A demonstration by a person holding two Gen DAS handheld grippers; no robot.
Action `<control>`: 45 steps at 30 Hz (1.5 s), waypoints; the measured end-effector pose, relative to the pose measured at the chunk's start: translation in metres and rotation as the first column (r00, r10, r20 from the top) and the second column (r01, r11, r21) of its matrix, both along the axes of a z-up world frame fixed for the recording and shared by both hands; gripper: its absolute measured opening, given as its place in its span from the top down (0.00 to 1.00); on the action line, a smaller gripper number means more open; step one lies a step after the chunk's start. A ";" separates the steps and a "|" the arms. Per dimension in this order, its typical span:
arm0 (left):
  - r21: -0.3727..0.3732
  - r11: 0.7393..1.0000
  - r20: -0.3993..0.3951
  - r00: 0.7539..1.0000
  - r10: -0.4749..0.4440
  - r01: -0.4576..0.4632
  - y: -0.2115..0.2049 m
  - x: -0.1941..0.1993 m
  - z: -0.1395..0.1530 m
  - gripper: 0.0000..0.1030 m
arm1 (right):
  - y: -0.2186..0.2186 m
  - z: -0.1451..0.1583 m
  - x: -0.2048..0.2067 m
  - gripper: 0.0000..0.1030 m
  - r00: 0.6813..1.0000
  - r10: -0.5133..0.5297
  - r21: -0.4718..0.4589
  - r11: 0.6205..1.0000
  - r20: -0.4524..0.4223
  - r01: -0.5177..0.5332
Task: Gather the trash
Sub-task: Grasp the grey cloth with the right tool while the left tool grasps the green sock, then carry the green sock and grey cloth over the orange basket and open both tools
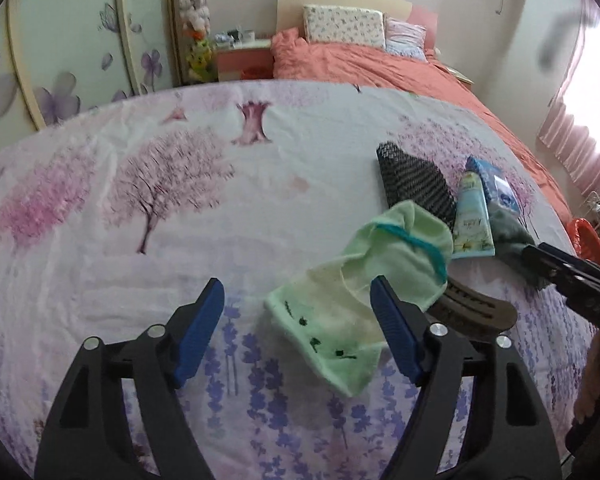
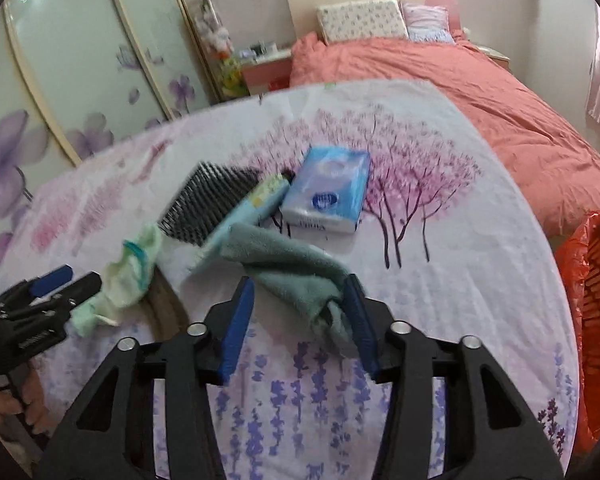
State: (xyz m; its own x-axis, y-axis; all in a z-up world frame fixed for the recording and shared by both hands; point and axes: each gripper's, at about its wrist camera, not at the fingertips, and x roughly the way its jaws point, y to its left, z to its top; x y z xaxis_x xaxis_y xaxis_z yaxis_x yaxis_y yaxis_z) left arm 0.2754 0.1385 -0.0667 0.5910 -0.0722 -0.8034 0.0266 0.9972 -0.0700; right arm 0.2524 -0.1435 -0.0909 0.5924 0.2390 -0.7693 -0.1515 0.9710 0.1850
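Note:
A light green cloth (image 1: pixel 352 292) lies on the floral sheet, partly between the fingers of my left gripper (image 1: pixel 298 296), which is open. It also shows in the right wrist view (image 2: pixel 126 276). A grey-green cloth (image 2: pixel 296 272) lies between the fingers of my right gripper (image 2: pixel 300 292), which is open around it. Behind them lie a black hairbrush (image 2: pixel 206 204), a light blue tube (image 2: pixel 252 208) and a blue tissue pack (image 2: pixel 328 188). In the left wrist view the right gripper (image 1: pixel 540 264) sits at the grey-green cloth (image 1: pixel 512 236).
An orange-red basket lined with a red bag (image 2: pixel 596 312) stands at the right of the bed. A brown curved object (image 1: pixel 480 312) lies under the green cloth. A coral duvet (image 2: pixel 440 80) and pillows are at the far end. Wardrobe doors (image 2: pixel 80 60) stand left.

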 end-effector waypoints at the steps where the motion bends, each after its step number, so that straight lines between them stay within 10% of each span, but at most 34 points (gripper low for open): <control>1: 0.000 1.000 -0.015 1.000 -0.022 0.022 -0.003 0.001 -0.004 0.35 | 0.004 -0.002 0.000 0.69 1.000 -0.002 -0.009 1.000 -0.005 0.002; 4: 0.033 0.998 -0.018 0.998 -0.052 0.053 -0.013 -0.002 -0.011 0.45 | 0.004 -0.005 0.000 0.91 1.000 -0.011 -0.045 0.999 -0.007 0.011; 10: -0.004 0.999 0.003 0.999 -0.043 0.043 -0.008 -0.002 -0.009 0.91 | -0.014 0.006 -0.011 0.94 0.999 -0.032 0.020 0.999 0.018 0.032; 27: -0.092 0.978 0.250 0.955 -0.158 0.186 -0.076 -0.045 0.105 0.92 | -0.130 0.075 -0.087 0.94 0.937 -0.286 0.087 0.958 0.201 0.273; 45: -0.220 0.821 0.303 0.837 -0.455 0.526 -0.300 -0.063 0.116 0.92 | -0.255 0.054 -0.133 0.94 0.785 -0.587 0.140 0.810 0.198 0.570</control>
